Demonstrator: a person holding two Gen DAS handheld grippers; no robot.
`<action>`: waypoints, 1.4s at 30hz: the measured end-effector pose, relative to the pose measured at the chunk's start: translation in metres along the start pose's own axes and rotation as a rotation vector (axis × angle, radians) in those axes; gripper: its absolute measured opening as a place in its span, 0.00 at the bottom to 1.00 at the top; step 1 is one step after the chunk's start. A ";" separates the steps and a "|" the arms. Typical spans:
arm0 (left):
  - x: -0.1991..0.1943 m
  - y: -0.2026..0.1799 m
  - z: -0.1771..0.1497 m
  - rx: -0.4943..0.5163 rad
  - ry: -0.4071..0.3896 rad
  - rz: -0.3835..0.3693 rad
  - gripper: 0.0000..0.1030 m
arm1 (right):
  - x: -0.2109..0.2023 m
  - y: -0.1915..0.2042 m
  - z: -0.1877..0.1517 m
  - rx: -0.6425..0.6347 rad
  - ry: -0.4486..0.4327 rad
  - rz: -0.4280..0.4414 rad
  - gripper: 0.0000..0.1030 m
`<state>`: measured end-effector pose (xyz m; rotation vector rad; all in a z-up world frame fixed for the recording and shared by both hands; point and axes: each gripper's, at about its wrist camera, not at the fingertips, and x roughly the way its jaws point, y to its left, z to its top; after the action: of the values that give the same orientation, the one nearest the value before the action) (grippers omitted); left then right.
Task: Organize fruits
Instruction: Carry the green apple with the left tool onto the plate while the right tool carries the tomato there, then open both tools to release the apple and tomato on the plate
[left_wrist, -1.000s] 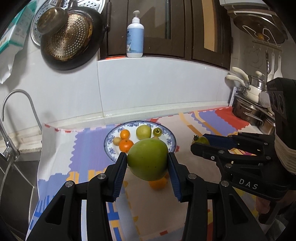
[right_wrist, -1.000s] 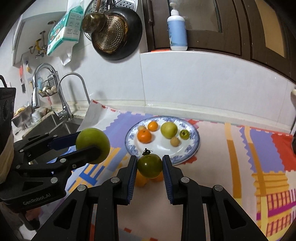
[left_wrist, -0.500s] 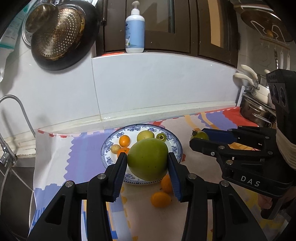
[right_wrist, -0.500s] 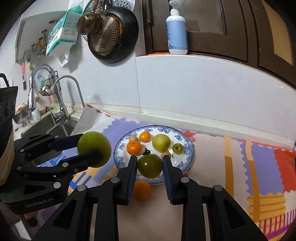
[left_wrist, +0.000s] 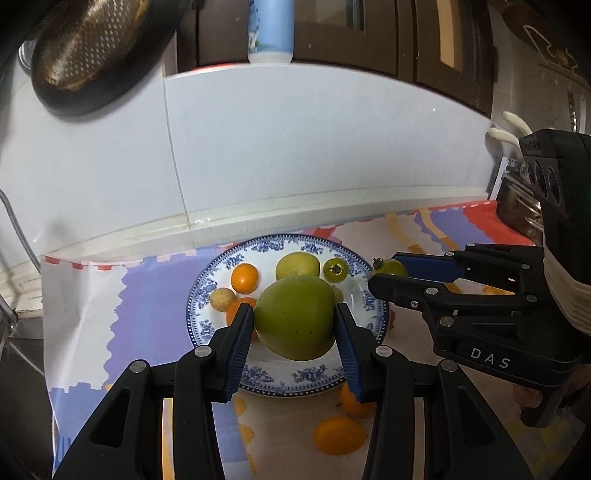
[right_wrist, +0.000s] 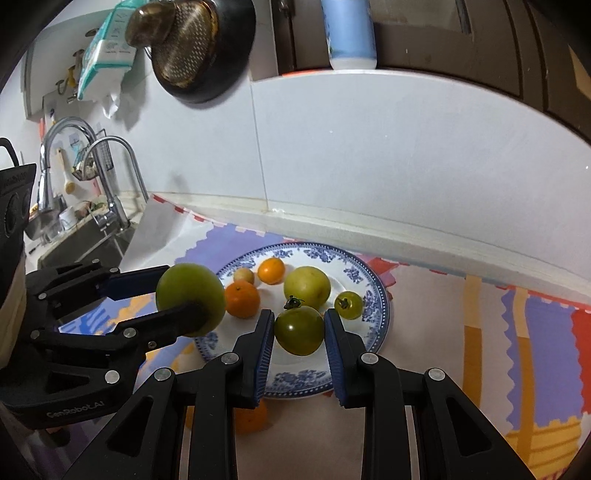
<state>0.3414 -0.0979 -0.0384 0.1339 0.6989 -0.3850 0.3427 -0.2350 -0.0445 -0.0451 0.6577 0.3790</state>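
Observation:
My left gripper (left_wrist: 294, 325) is shut on a large green fruit (left_wrist: 295, 318) and holds it above the blue-and-white plate (left_wrist: 221, 273). It also shows in the right wrist view (right_wrist: 190, 297). My right gripper (right_wrist: 299, 330) is shut on a dark green tomato (right_wrist: 299, 329) over the plate's near part (right_wrist: 295, 380); in the left wrist view the tomato (left_wrist: 389, 267) sits at the plate's right rim. On the plate lie oranges (right_wrist: 242, 299), a yellow-green fruit (right_wrist: 306, 287), a small green tomato (right_wrist: 348, 304) and a small tan fruit (right_wrist: 243, 275).
Two oranges (left_wrist: 340, 435) lie on the colourful mat (left_wrist: 147, 317) in front of the plate. A sink with faucets (right_wrist: 110, 177) is at the left. A pan (right_wrist: 203, 48) and a soap bottle (right_wrist: 349, 33) are up on the white tiled wall.
Both grippers have moved forward with their fruits and now hover over the plate. The plate looks larger and closer in both views.

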 end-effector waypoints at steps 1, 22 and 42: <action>0.004 0.000 0.000 0.000 0.007 -0.002 0.43 | 0.005 -0.001 0.000 0.000 0.009 0.004 0.28; 0.057 0.005 -0.008 0.000 0.134 -0.043 0.43 | 0.062 -0.023 -0.014 0.021 0.121 0.045 0.28; -0.016 -0.001 -0.002 -0.003 -0.021 0.043 0.60 | 0.007 -0.008 -0.001 0.003 0.017 -0.006 0.38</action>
<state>0.3279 -0.0938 -0.0296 0.1415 0.6750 -0.3442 0.3504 -0.2403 -0.0497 -0.0472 0.6752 0.3723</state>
